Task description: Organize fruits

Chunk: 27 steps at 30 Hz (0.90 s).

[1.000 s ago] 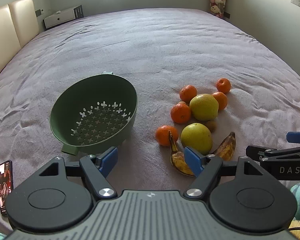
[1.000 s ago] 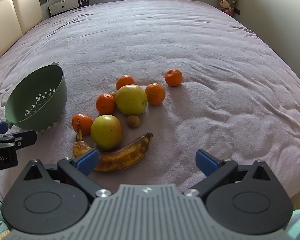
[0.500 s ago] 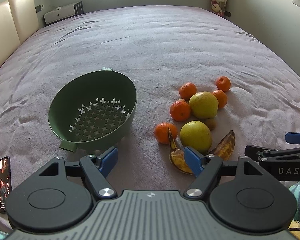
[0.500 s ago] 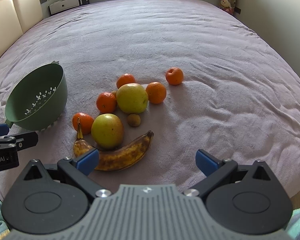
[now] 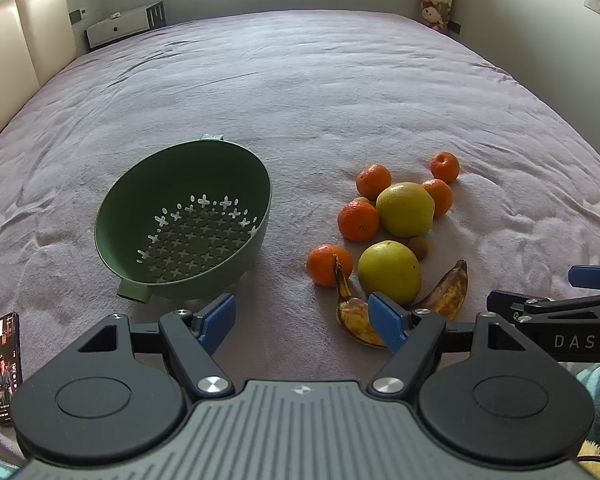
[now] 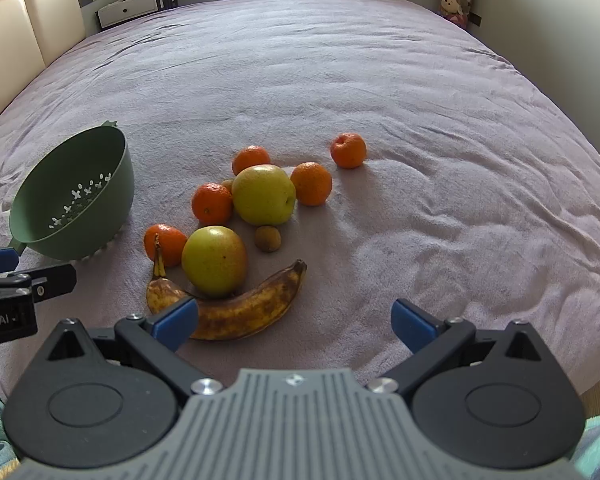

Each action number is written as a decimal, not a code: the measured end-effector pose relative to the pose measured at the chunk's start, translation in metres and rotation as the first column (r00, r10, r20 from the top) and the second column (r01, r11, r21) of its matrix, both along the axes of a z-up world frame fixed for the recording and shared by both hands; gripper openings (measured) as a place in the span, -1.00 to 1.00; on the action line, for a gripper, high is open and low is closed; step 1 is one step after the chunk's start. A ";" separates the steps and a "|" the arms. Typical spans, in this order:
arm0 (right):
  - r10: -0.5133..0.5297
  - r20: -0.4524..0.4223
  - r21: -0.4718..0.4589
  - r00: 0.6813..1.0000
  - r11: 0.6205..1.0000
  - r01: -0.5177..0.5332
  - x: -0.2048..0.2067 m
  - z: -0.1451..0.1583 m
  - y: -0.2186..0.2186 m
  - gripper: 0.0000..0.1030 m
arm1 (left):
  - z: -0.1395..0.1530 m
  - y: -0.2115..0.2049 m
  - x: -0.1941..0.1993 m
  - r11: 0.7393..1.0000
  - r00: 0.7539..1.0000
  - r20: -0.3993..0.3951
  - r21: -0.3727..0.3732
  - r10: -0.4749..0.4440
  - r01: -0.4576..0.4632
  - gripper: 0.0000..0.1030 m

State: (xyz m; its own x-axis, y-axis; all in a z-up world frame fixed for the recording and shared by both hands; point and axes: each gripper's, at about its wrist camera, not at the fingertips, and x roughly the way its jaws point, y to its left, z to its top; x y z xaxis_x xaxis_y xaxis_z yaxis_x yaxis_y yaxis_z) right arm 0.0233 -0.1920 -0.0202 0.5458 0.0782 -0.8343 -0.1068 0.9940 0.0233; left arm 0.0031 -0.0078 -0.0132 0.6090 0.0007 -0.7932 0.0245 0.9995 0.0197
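**Both claws gaping over the bed, fruit waiting**

At the lower left of the left wrist view a phone is lying on the bed. My left claw is hanging wide apart, gripping nothing, below the green colander at centre left. Right of it the fruit is sitting clustered: tangerines, two yellow-green apples, a kiwi and a browned banana. My right claw is spread wide and empty, its left finger just over the banana.
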 end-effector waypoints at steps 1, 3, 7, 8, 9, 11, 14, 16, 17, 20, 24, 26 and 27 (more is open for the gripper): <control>0.000 0.000 0.001 1.000 1.000 0.000 0.000 0.000 0.000 0.93 | 0.000 0.000 0.000 1.000 1.000 0.000 0.000 0.000 0.000 0.72; 0.001 0.000 0.001 1.000 1.000 -0.001 0.000 0.000 0.000 0.93 | 0.000 -0.001 0.000 1.000 1.000 -0.002 0.000 0.002 -0.002 0.72; 0.001 -0.001 0.001 1.000 1.000 -0.001 0.000 -0.001 0.000 0.93 | 0.001 -0.001 0.000 1.000 1.000 -0.002 0.000 0.000 0.000 0.72; 0.001 -0.001 0.000 1.000 1.000 -0.001 0.000 -0.001 0.000 0.93 | 0.001 -0.001 0.000 1.000 1.000 -0.002 0.000 -0.001 0.001 0.72; 0.001 -0.002 0.001 1.000 1.000 -0.001 -0.001 -0.001 0.000 0.93 | 0.001 -0.002 0.000 1.000 1.000 -0.002 0.000 -0.002 0.002 0.72; 0.000 -0.003 0.002 1.000 1.000 0.000 -0.002 -0.002 0.000 0.93 | 0.001 -0.002 0.000 1.000 1.000 -0.002 0.000 -0.002 0.002 0.72; 0.000 -0.006 0.002 1.000 1.000 0.000 -0.003 -0.002 0.001 0.93 | 0.001 -0.002 0.000 1.000 1.000 -0.002 0.000 -0.001 0.001 0.72; 0.001 -0.009 0.003 1.000 1.000 -0.001 -0.001 -0.002 0.000 0.93 | 0.001 -0.002 0.000 1.000 1.000 -0.002 0.000 -0.001 0.001 0.72; 0.000 -0.009 0.002 1.000 1.000 0.000 -0.001 -0.002 0.000 0.93 | 0.001 -0.002 0.000 1.000 1.000 -0.002 0.000 -0.001 0.001 0.72; 0.000 -0.012 0.003 1.000 1.000 0.000 -0.002 -0.001 0.000 0.93 | 0.001 -0.002 0.000 1.000 1.000 -0.002 0.000 -0.001 0.001 0.72; -0.001 -0.014 0.003 1.000 1.000 0.001 0.000 -0.001 0.000 0.93 | 0.001 -0.002 0.000 1.000 1.000 -0.003 -0.001 -0.001 0.001 0.72; 0.000 -0.017 0.004 1.000 1.000 0.000 0.000 -0.001 0.000 0.93 | 0.001 -0.003 0.000 1.000 1.000 -0.004 -0.003 -0.001 0.001 0.72; 0.000 -0.018 0.005 1.000 1.000 0.000 0.000 -0.001 0.000 0.93 | 0.000 -0.004 0.000 1.000 1.000 -0.004 -0.003 -0.001 0.001 0.72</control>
State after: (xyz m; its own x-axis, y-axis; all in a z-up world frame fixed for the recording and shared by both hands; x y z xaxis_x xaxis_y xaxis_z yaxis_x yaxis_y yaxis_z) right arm 0.0232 -0.1919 -0.0209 0.5309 0.0823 -0.8435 -0.1062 0.9939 0.0301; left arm 0.0036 -0.0114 -0.0127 0.6056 -0.0027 -0.7958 0.0261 0.9995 0.0165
